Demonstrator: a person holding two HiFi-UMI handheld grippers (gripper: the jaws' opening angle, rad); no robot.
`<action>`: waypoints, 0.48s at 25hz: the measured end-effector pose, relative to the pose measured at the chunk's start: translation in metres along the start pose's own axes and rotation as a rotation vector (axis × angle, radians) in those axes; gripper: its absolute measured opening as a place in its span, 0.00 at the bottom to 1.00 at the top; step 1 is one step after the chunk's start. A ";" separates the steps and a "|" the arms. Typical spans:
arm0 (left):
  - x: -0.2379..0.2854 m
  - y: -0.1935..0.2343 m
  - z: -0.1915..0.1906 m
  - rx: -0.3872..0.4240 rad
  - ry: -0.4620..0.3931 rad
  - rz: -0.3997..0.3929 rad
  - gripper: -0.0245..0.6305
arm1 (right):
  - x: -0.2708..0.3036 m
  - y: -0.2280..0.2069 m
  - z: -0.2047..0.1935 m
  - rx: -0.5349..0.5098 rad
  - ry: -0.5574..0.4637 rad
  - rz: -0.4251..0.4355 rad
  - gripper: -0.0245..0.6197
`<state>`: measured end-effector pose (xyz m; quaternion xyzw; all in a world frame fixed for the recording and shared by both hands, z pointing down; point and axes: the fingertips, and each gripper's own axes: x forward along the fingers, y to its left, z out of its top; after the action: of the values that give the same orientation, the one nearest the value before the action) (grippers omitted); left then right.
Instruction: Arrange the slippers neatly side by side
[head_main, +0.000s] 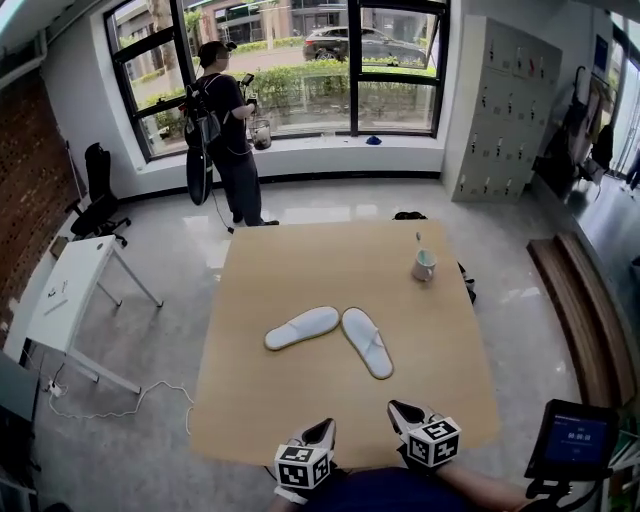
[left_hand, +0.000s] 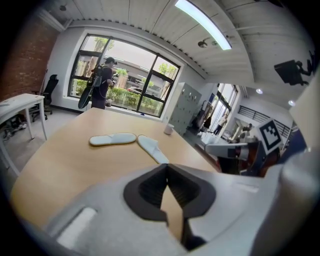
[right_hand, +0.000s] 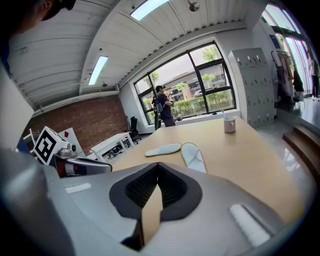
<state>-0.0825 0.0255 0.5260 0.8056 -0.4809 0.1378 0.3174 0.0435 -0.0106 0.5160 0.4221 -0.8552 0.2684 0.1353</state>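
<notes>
Two white slippers lie mid-table in a V shape, their near ends almost touching. The left slipper (head_main: 301, 327) (left_hand: 112, 139) (right_hand: 163, 149) points left and slightly toward me. The right slipper (head_main: 367, 341) (left_hand: 152, 148) (right_hand: 193, 156) angles toward the near right. My left gripper (head_main: 320, 433) (left_hand: 167, 169) hovers at the table's near edge, shut and empty. My right gripper (head_main: 402, 412) (right_hand: 158, 169) sits beside it at the near edge, likewise shut with nothing between its jaws. Both are well short of the slippers.
The slippers rest on a wooden table (head_main: 300, 270) that also carries a mug (head_main: 424, 265) at the far right. A person (head_main: 226, 130) stands by the window. A white desk (head_main: 70, 290) is at the left, a bench (head_main: 585, 310) at the right, and a screen (head_main: 573, 440) at the near right.
</notes>
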 end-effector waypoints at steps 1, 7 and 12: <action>0.002 0.011 0.004 0.000 0.003 -0.013 0.04 | 0.011 0.004 0.001 -0.003 0.006 -0.011 0.05; 0.008 0.050 0.018 0.004 0.067 -0.097 0.04 | 0.042 0.029 0.018 -0.028 0.025 -0.076 0.05; 0.041 0.044 0.037 0.078 0.125 -0.218 0.04 | 0.030 0.006 0.021 0.043 0.005 -0.207 0.05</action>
<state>-0.1032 -0.0414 0.5356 0.8545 -0.3642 0.1710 0.3285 0.0204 -0.0391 0.5107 0.5105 -0.8007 0.2722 0.1554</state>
